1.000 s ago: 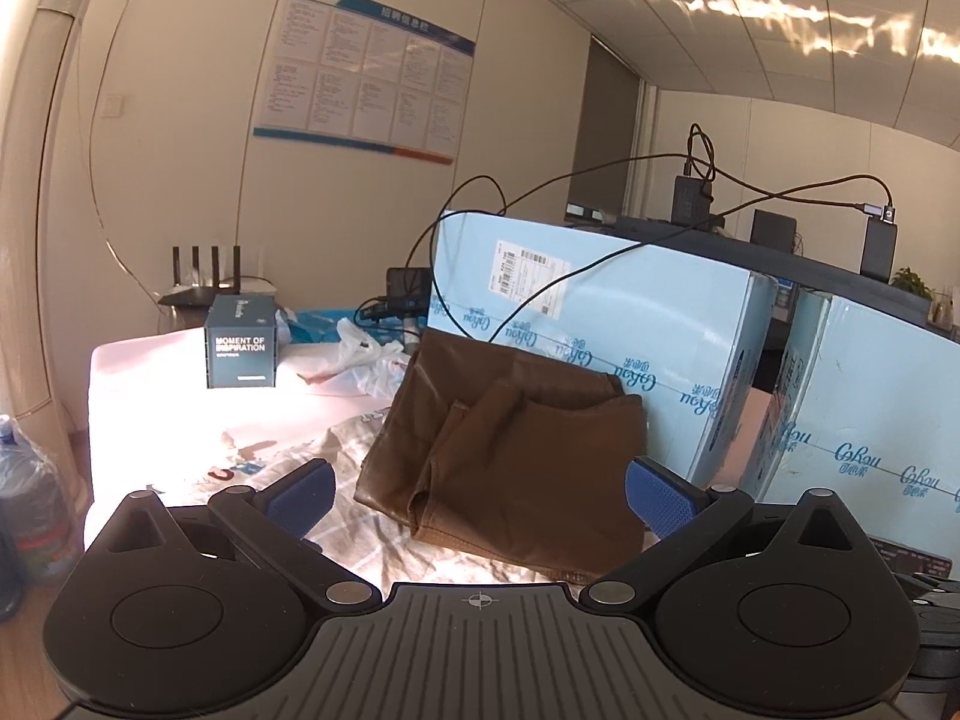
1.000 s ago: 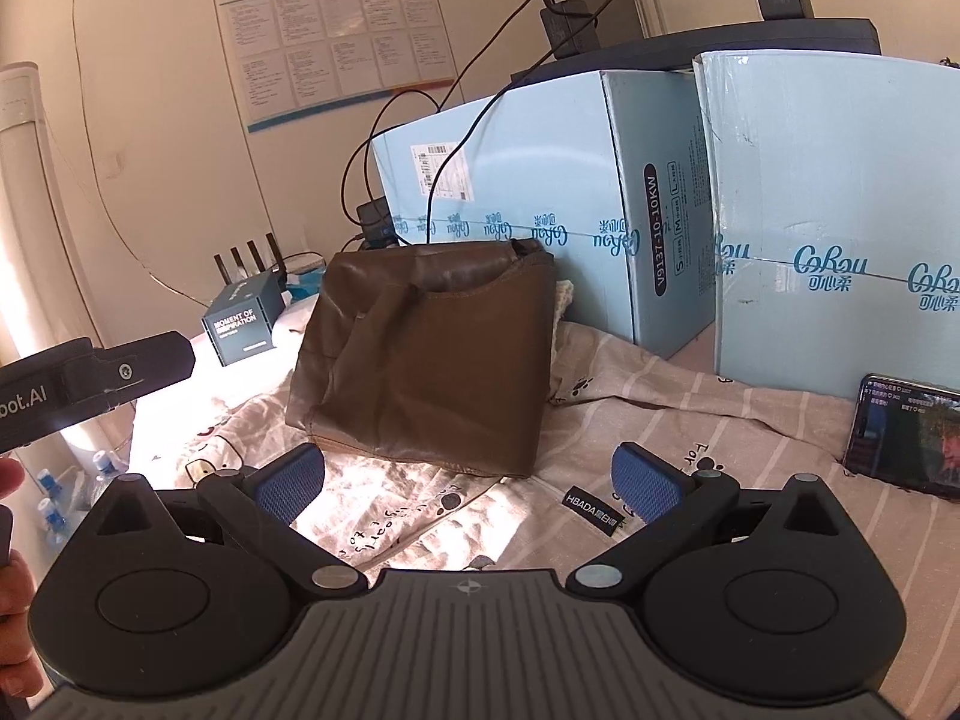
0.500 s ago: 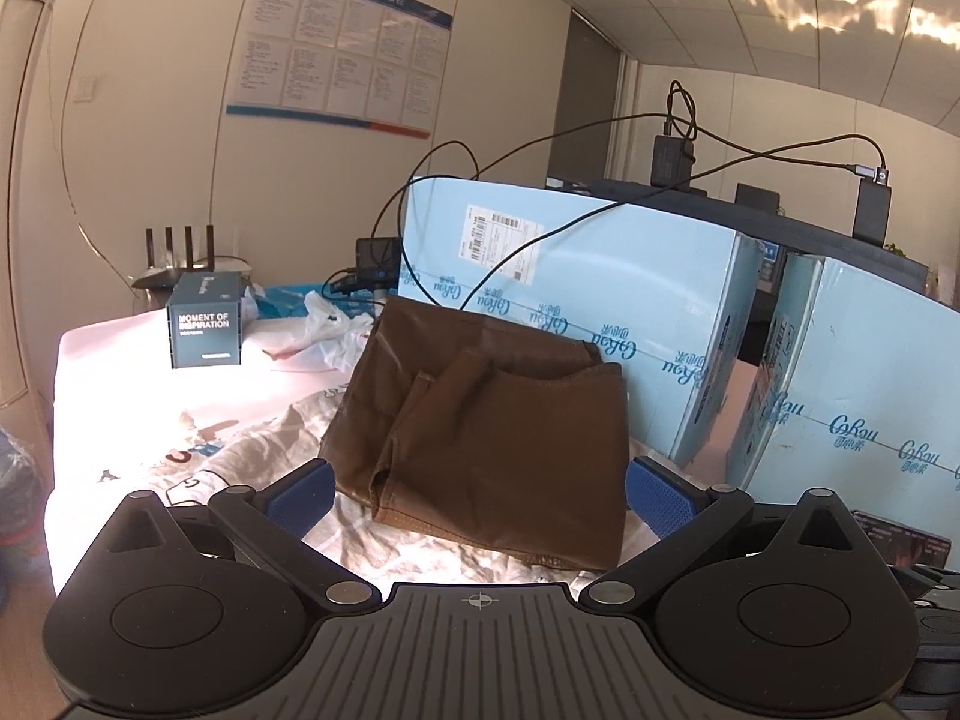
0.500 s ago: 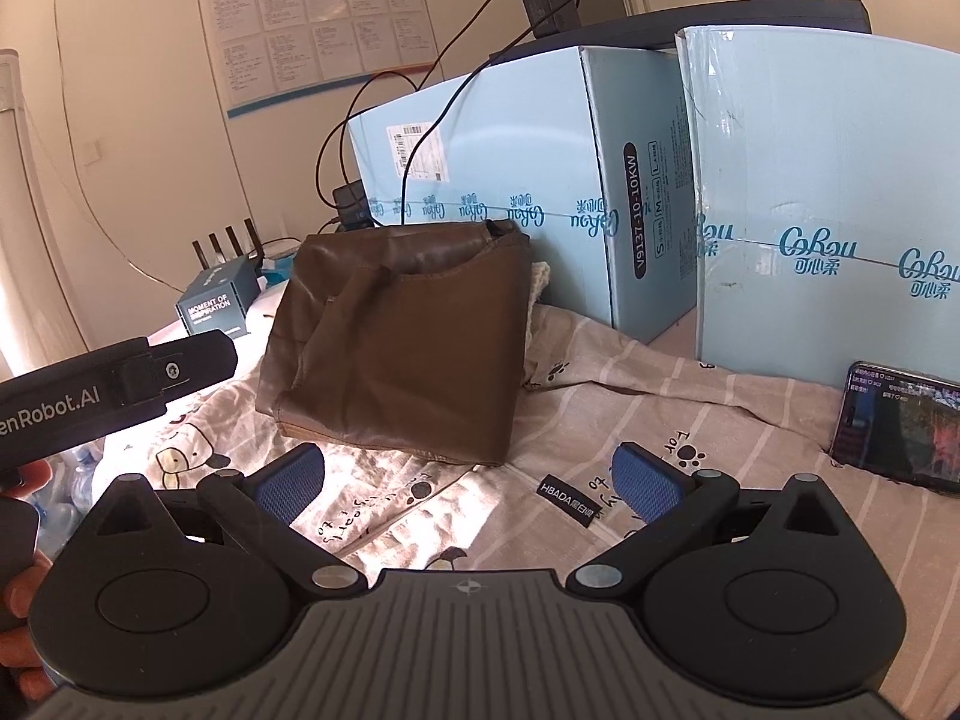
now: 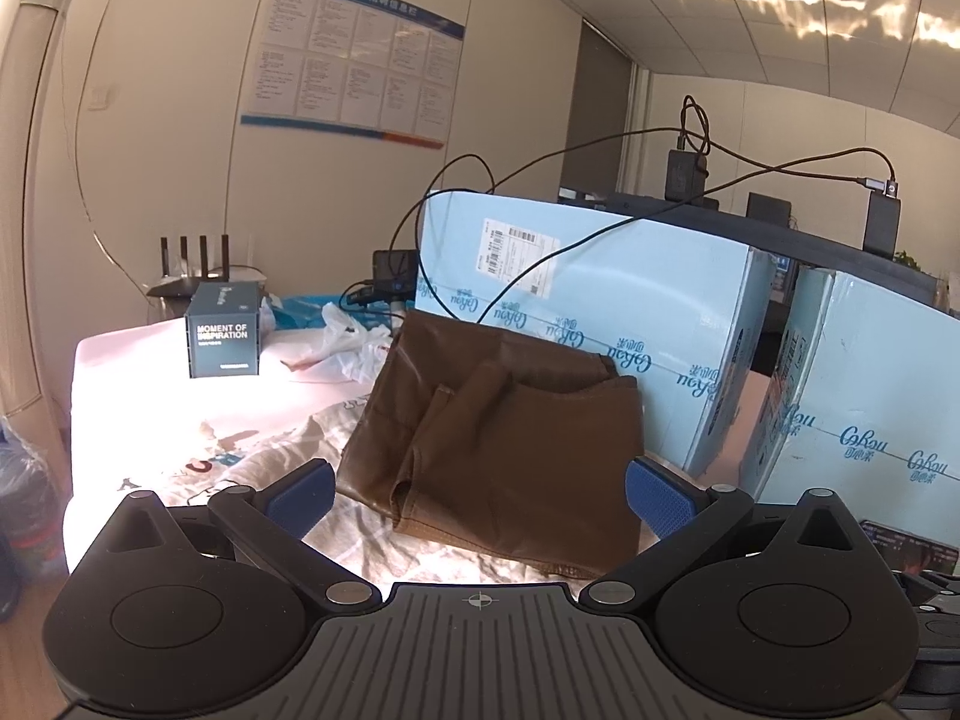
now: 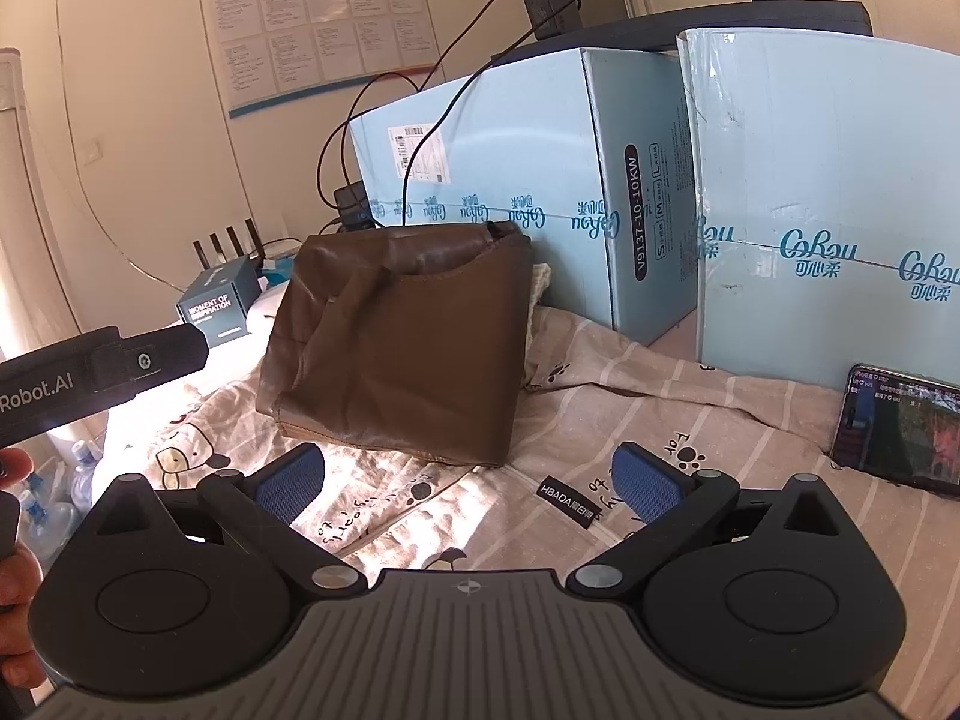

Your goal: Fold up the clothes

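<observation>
A brown garment (image 5: 510,444) (image 6: 402,360) lies folded into a rough square on the printed bed sheet (image 6: 630,408), its far edge against a light blue carton (image 5: 600,312). My left gripper (image 5: 477,498) hovers open just short of the garment's near edge, nothing between its blue pads. My right gripper (image 6: 468,483) is open too, held back from the garment's near right corner. In the right wrist view the left gripper's black body (image 6: 102,372) reaches in from the left, with part of a hand (image 6: 15,576) below it.
Two light blue cartons (image 6: 510,180) (image 6: 822,210) wall off the back. A phone (image 6: 900,426) leans on the right carton. A dark small box (image 5: 223,337), a router (image 5: 192,276), a white plastic bag (image 5: 348,342) and cables (image 5: 456,204) sit at the back left.
Both grippers have shifted slightly, so the garment sits a little differently in each view. The garment itself has not moved and both grippers stay open.
</observation>
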{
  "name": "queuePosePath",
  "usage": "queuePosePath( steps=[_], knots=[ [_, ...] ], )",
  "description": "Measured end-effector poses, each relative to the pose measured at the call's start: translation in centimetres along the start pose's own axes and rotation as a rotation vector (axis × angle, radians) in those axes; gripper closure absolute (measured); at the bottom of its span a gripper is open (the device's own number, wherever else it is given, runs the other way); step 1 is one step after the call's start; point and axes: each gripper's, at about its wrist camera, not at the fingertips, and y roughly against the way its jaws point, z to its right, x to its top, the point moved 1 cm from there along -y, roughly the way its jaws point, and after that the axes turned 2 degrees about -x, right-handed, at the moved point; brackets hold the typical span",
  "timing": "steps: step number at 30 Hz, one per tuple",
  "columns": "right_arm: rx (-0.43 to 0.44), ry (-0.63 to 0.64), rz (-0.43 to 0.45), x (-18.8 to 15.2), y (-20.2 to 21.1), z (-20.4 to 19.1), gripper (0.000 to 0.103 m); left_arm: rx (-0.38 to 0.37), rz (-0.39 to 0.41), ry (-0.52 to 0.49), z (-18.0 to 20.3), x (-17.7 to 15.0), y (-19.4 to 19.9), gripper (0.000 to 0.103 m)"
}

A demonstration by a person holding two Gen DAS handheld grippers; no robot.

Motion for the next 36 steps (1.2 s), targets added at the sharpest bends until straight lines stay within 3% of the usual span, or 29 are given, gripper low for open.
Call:
queuePosePath(
  steps=[36],
  knots=[
    [0.001,0.011,-0.007,-0.17,-0.28,-0.12,0.000,-0.010,-0.011,-0.006,0.21,-0.35,-0.39,0.000]
  ],
)
